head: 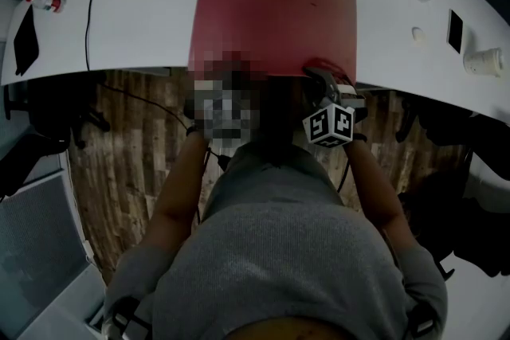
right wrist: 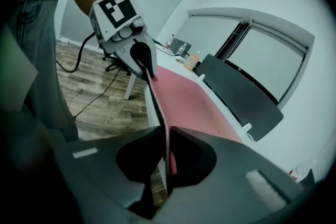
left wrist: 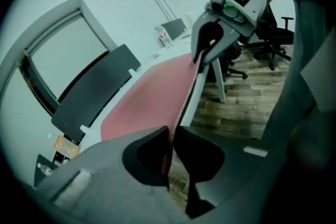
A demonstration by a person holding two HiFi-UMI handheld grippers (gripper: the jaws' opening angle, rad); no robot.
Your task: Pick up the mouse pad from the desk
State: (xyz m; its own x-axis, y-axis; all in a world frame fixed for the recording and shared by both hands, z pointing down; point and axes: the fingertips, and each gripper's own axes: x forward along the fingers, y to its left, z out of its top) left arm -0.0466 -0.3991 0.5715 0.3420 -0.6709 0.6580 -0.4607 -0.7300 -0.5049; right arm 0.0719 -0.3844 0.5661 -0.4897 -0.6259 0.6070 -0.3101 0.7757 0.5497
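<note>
Jaws on both sides are clenched on the mouse pad: we see the left gripper pinching the pad's thin stitched rim, and the right gripper doing the same further along that rim.

The red pad lies at the middle of the desk, most of it flat on the white tabletop, its near edge at the tabletop's near edge, where the person stands. We judge that this is why the grippers reach in from the person's side, tilted downward. A thin, flat sheet offers nothing to grasp from above, but where its rim meets the tabletop's edge one jaw can go over it and one under. Taking it at two places, toward the near left and near right corners, should keep the limp sheet from drooping or folding when it is lifted.

The pad is a broad rectangle with rounded corners. Its long axis, as far as we can judge from the head view, runs left to right along the tabletop's near edge, and its short sides point toward the far edge. In both gripper views the held rim runs as a straight line from one gripper to the other, so the sheet looks taut between them. Whether the near strip is clear of the tabletop we cannot tell.

A paper cup near the right end and a black cable toward the left lie well apart from the pad.
</note>
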